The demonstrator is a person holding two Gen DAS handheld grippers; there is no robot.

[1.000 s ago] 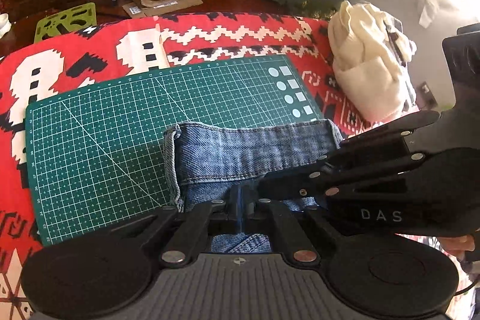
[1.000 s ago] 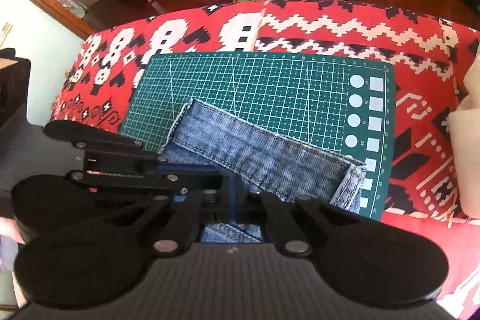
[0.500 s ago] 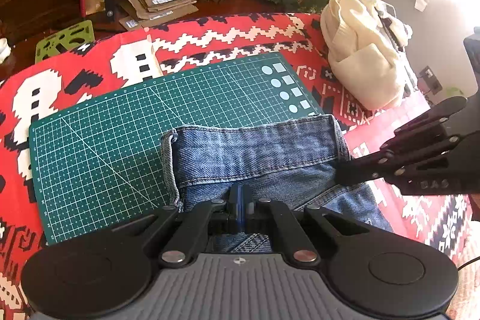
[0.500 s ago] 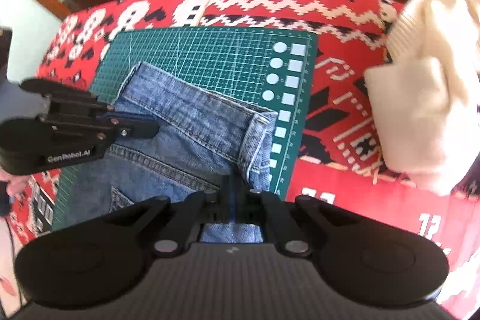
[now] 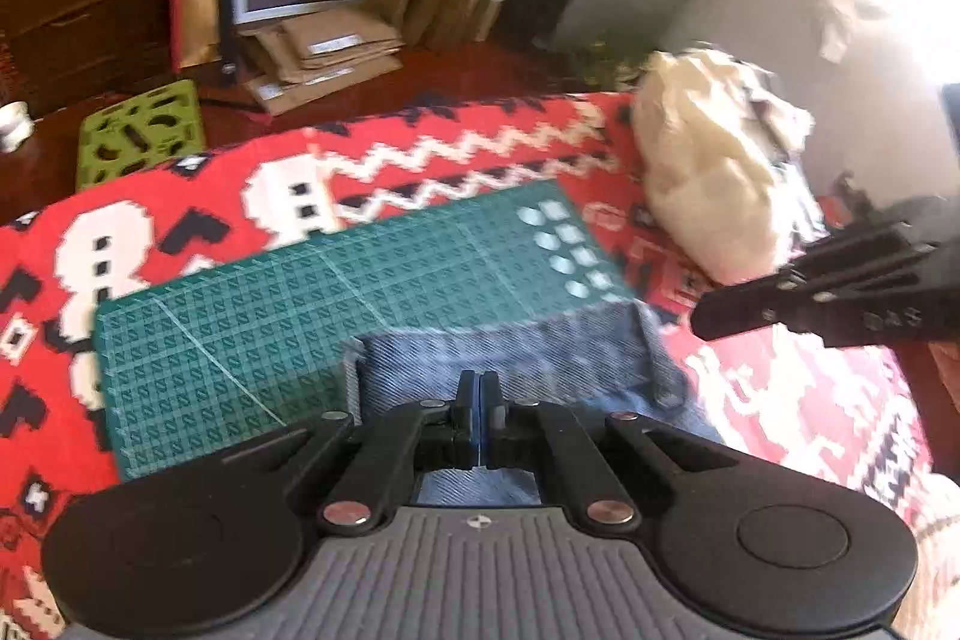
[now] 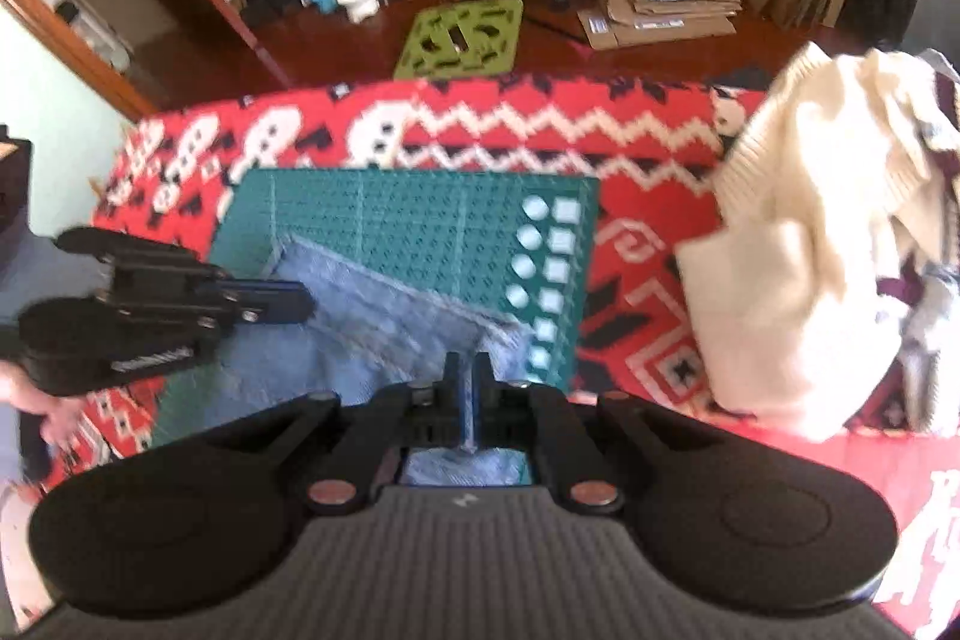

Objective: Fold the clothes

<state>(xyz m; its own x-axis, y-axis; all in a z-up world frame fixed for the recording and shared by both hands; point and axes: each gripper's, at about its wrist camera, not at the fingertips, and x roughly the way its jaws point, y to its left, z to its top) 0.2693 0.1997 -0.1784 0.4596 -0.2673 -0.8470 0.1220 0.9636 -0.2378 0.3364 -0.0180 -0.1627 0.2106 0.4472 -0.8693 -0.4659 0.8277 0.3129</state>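
Folded blue jeans (image 5: 510, 364) lie flat on the near right part of a green cutting mat (image 5: 300, 316). My left gripper (image 5: 480, 388) is shut and hovers over the jeans' near edge; no cloth shows between its fingers. From the right wrist view it (image 6: 303, 304) hangs above the left side of the jeans (image 6: 390, 316). My right gripper (image 6: 465, 370) is shut near the jeans' right corner. In the left wrist view it (image 5: 699, 325) sits off to the right over the red cloth, holding nothing. Both views are motion-blurred.
The mat (image 6: 390, 214) lies on a red patterned blanket (image 5: 180, 196). A pile of cream garments (image 5: 708, 196) sits at the right, close to my right gripper. Beyond the blanket are a green trivet (image 5: 141, 130) and flattened cardboard (image 5: 324, 52). A hand (image 6: 36, 400) shows at the left edge.
Both grippers have drawn apart and pulled back from the jeans. The right one swung to the right, toward the cream pile. The jeans stay folded on the mat.
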